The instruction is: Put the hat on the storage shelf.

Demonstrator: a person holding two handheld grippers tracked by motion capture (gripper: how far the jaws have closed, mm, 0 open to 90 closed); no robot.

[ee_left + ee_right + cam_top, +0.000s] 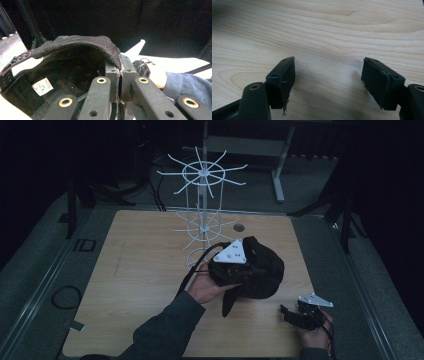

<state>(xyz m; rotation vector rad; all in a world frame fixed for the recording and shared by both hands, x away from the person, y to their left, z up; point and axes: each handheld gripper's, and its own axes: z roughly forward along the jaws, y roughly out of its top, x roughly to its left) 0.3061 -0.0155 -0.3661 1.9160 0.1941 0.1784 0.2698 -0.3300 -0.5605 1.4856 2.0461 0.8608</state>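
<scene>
Fingers [113, 75] of the left gripper [120, 77] are pinched tight on the rim of a black cap [75, 62], the fabric edge squeezed between the two pads, with almost no gap left. From the high view, that gripper [231, 265] holds the cap [260, 270] up over the middle of the wooden table [140, 270], just in front of the white wire rack [202, 195]. The right gripper [328, 82] is let go: its jaws stand wide apart with bare wood grain between them, and it rests low near the table's front right corner [305, 312], well apart from the cap.

My guess is that the cap is meant for one of the rack's prongs. If so, the pick-up is done and the hanging is left; the cap touches none of the prongs that I can see, and every arm of the rack looks bare.

The cap is soft and floppy, with a coarse woven mesh on the outside and a darker lining inside. A small white label [42, 86] is sewn there, and a perforated strap [10, 72] runs along the back opening. The rack is thin, stiff wire, with two rings of spokes fanning out from a central post. The tabletop is pale, smooth wood.
</scene>
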